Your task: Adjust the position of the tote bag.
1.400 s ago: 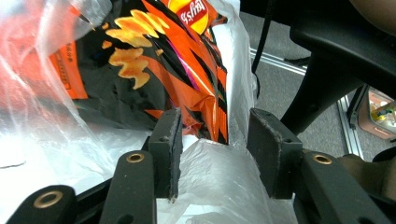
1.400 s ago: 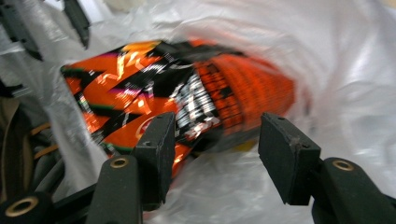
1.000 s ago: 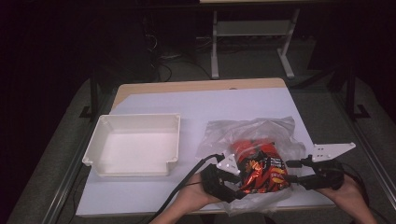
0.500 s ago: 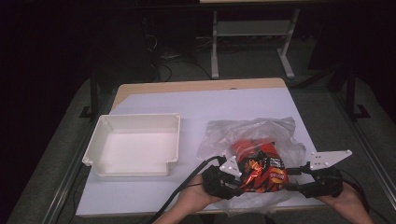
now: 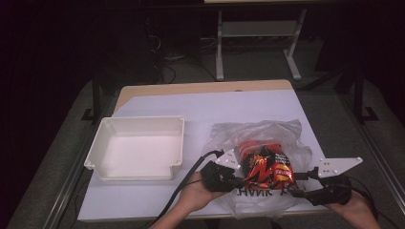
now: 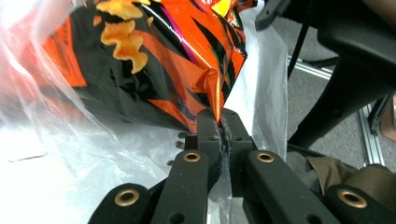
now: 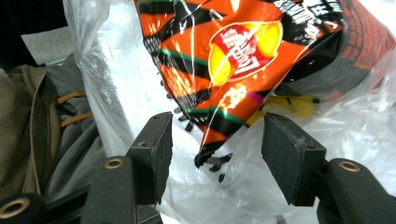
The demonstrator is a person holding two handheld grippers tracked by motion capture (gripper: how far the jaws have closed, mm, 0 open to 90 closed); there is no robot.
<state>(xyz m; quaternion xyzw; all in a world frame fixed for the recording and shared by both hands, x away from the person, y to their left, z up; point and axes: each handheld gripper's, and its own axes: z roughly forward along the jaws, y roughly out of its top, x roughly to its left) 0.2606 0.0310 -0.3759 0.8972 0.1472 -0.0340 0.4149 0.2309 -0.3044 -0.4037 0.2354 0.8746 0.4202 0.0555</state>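
The left gripper (image 6: 223, 122) had just closed its jaws, pinching the clear plastic bag (image 6: 261, 84) at the corner of the orange chip packet (image 6: 154, 60). The right gripper (image 7: 215, 140) stood parted, the packet's corner between its pads untouched. The high view showed a white tray (image 5: 138, 150) lying well apart on the table (image 5: 239, 102).

Plastic bag (image 5: 267, 138) print unreadable; snack bag (image 6: 154, 60) top cropped

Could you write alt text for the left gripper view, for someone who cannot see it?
The left gripper, its two black jaws pressed together, pinches the clear plastic bag at the corner of an orange and black snack packet. Part of the other gripper looms dark at the upper right.
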